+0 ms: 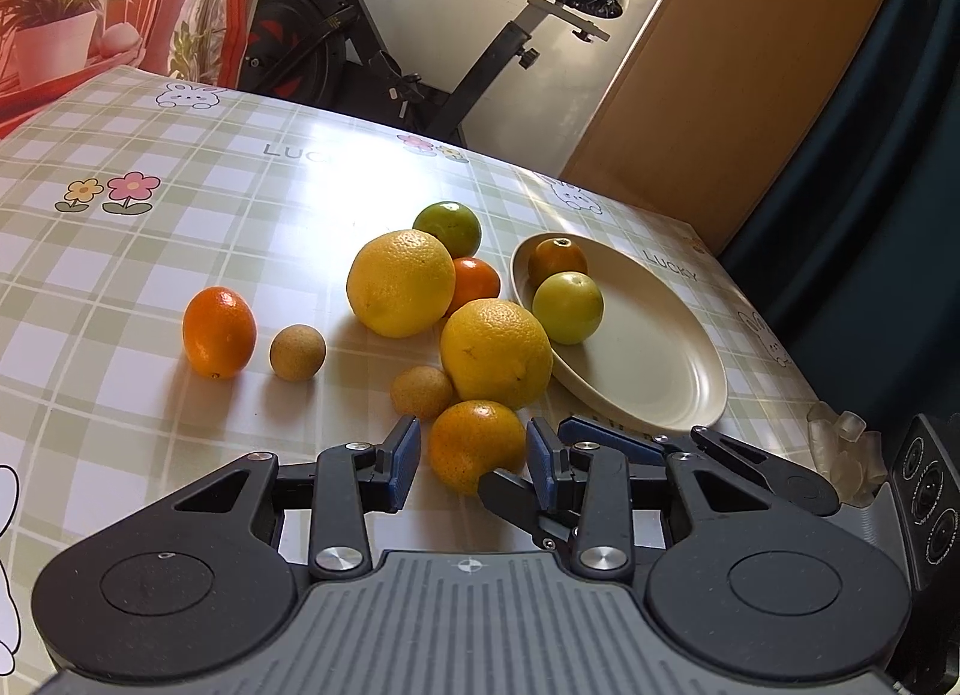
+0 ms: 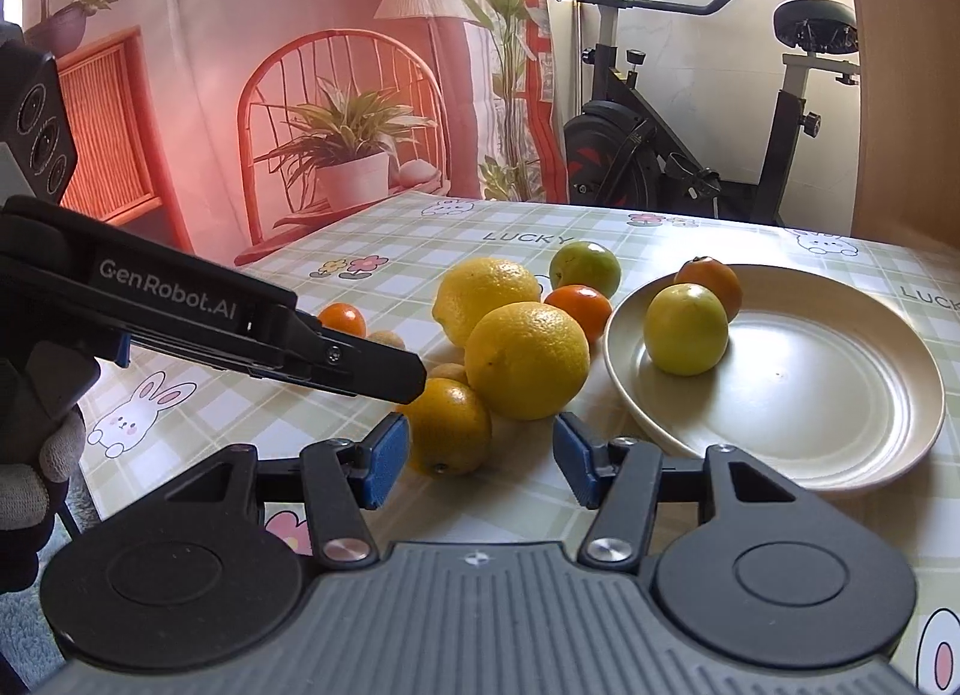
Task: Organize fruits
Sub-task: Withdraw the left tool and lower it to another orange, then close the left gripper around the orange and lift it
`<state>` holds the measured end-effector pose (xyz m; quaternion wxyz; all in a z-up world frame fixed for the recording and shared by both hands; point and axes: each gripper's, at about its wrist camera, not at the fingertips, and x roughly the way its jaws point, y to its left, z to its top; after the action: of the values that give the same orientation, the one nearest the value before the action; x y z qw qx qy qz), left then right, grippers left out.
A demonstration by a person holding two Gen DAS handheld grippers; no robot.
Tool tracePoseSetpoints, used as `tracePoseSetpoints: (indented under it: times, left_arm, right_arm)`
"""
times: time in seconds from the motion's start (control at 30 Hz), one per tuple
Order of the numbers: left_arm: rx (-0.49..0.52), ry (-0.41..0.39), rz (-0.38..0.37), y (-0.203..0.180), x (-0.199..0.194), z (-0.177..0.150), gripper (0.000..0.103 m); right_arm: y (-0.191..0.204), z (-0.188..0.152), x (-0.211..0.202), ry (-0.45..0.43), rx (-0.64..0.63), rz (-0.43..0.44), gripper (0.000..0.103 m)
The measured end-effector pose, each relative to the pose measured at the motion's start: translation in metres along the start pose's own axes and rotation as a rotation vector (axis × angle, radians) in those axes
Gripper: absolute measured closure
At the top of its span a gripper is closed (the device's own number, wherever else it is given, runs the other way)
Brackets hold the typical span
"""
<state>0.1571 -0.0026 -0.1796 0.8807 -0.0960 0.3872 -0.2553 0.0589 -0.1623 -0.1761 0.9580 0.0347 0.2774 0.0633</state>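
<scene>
A small orange (image 1: 474,446) (image 2: 447,425) lies on the checked tablecloth between the fingertips of my left gripper (image 1: 474,452). The jaws stand narrow and open, with a sliver of cloth showing beside the left pad. In the right wrist view one left finger (image 2: 390,377) reaches the orange's top. My right gripper (image 2: 480,455) is open, its left pad beside the same orange; one of its fingers (image 1: 510,494) crosses in front. Ahead sits a large yellow fruit (image 2: 527,359) (image 1: 495,353). The cream plate (image 2: 840,395) (image 1: 660,371) holds a green-yellow fruit (image 2: 686,329) and an orange one (image 2: 711,281).
Loose on the cloth are another large yellow fruit (image 1: 401,282), a green one (image 1: 447,227), two oranges (image 1: 477,281) (image 1: 219,332) and two small tan fruits (image 1: 297,351) (image 1: 422,392). An exercise bike (image 2: 690,155) stands beyond the far table edge. A gloved hand (image 2: 45,455) holds the left gripper.
</scene>
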Motion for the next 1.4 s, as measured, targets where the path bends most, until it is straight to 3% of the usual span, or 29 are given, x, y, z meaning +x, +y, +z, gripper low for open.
tracePoseSetpoints:
  times: [0.37, 0.67, 1.4]
  left_arm:
    - [0.003, 0.005, -0.001, -0.005, 0.008, -0.003, 0.063]
    - [-0.016, 0.015, 0.003, -0.004, 0.015, -0.007, 0.062]
    - [-0.008, 0.018, 0.009, -0.007, 0.020, -0.010, 0.062]
  right_arm:
    - [0.014, 0.002, 0.021, 0.029, -0.100, 0.033, 0.049]
    - [0.004, 0.004, 0.028, 0.071, -0.047, 0.041, 0.057]
    - [0.004, 0.005, 0.028, 0.081, -0.025, 0.052, 0.057]
